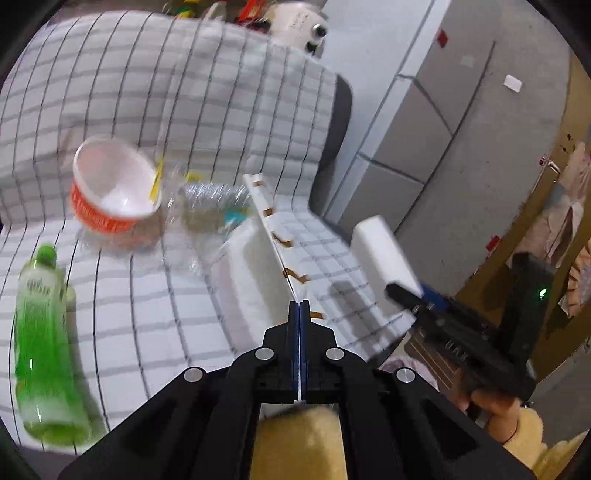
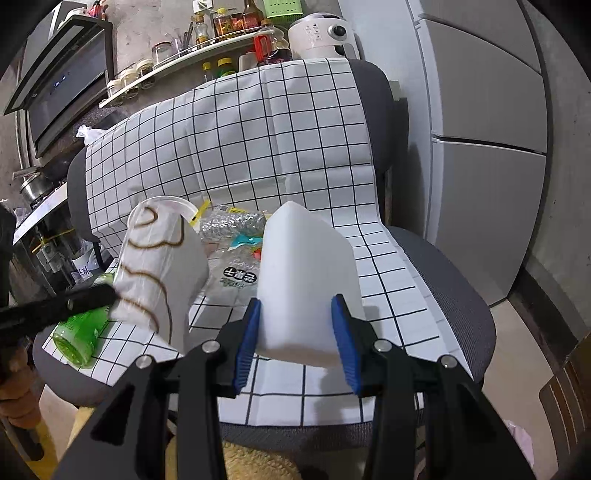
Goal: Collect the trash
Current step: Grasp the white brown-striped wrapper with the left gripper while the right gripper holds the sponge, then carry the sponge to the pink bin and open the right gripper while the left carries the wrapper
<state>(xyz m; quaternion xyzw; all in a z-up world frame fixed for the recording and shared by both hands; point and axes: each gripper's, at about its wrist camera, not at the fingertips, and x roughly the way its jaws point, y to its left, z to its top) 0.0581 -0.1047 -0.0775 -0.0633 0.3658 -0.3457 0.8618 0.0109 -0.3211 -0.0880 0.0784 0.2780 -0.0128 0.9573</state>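
Observation:
My left gripper (image 1: 299,303) is shut on a flat white paper bag with brown squiggles (image 1: 273,236), held above the checked chair seat; the bag also shows in the right wrist view (image 2: 159,266). My right gripper (image 2: 295,325) is shut on a white foam block (image 2: 306,280), which also shows in the left wrist view (image 1: 384,251). On the seat lie a green bottle (image 1: 42,343), a red and white paper bowl (image 1: 110,184), a crushed clear plastic bottle (image 1: 210,206) and a clear wrapper (image 2: 236,273).
The trash lies on an office chair covered with a checked cloth (image 2: 280,122). A grey fridge (image 2: 487,147) stands to the right. A kitchen counter with jars and a white appliance (image 2: 317,33) is behind. A yellow fluffy thing (image 1: 295,443) is below the gripper.

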